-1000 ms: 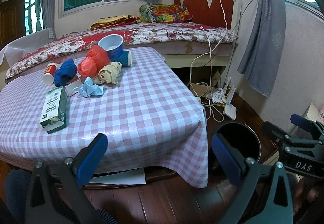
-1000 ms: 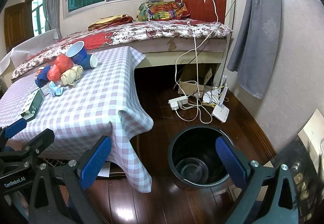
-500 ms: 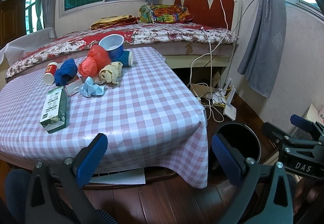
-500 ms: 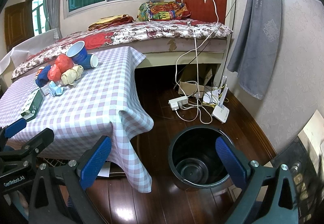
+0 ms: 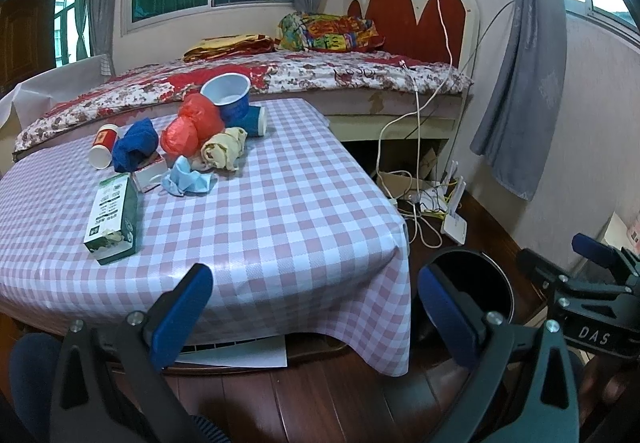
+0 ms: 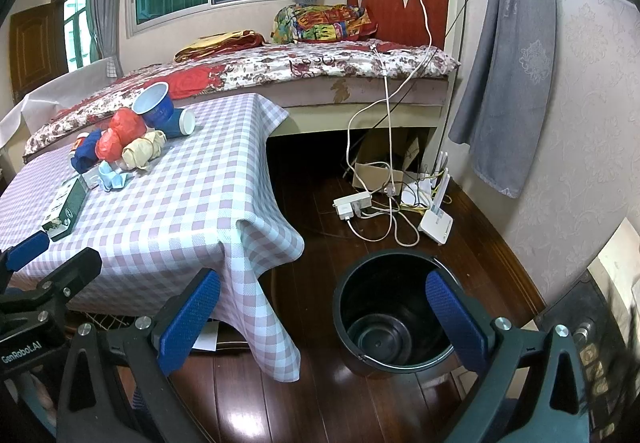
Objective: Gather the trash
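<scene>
A pile of trash lies on the checked table (image 5: 280, 227): a green carton (image 5: 113, 221), a blue mask (image 5: 186, 183), a beige paper wad (image 5: 224, 149), a red bag (image 5: 192, 127), a blue cloth (image 5: 134, 145), a red paper cup (image 5: 102, 147) and blue cups (image 5: 230, 99). The pile also shows in the right wrist view (image 6: 120, 147). A black bin (image 6: 394, 307) stands empty on the floor right of the table. My left gripper (image 5: 312, 303) is open and empty at the table's near edge. My right gripper (image 6: 320, 313) is open and empty, near the bin.
A bed (image 5: 280, 79) with a red headboard stands behind the table. A power strip (image 6: 352, 205), cables and a white router (image 6: 436, 225) lie on the wooden floor beyond the bin. A grey curtain (image 6: 504, 63) hangs at the right wall.
</scene>
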A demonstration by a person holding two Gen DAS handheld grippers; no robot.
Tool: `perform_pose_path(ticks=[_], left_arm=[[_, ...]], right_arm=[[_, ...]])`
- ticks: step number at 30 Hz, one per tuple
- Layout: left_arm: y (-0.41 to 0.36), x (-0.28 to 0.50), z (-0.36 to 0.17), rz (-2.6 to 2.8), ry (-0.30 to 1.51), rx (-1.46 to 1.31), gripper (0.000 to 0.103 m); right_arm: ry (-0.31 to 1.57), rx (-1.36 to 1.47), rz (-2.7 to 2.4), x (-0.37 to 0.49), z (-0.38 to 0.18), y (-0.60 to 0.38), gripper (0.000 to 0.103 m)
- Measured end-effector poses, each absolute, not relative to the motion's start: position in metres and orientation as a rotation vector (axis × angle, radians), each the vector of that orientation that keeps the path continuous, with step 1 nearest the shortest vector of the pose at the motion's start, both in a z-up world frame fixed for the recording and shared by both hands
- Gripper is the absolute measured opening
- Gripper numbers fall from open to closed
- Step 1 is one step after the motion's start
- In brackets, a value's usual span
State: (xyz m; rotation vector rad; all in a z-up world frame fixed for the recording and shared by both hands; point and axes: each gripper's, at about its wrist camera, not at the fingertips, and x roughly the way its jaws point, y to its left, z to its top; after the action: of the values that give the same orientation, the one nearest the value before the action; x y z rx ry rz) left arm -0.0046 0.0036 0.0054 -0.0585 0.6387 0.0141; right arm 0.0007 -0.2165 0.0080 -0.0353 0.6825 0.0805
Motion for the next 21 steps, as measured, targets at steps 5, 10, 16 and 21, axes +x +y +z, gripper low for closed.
perform_pose_path(ticks=[5,10,16,21], left_arm=[[0.0044,-0.0075,0.01,0.019,0.613,-0.061,0.103],[0.0055,-0.0079,0.0106,0.02,0.611,-0.066,0.103],[0.007,-0.0085,0.011,0.021,0.61,-0.069,0.103],[0.0077,-0.0086,0.0113,0.021,0.611,-0.07,0.103]], right_arm=[[0.677,-0.035,0.083,0.0005,0.0091,-0.2149,0.103],[0.677,-0.036,0.082,0.0005,0.0094,-0.2148,0.103],[0.677,-0.036,0.083,0.0005,0.0092,-0.2142,0.103],[0.676,-0.036,0.083,0.0001,0.0095,-0.2137,0.103]])
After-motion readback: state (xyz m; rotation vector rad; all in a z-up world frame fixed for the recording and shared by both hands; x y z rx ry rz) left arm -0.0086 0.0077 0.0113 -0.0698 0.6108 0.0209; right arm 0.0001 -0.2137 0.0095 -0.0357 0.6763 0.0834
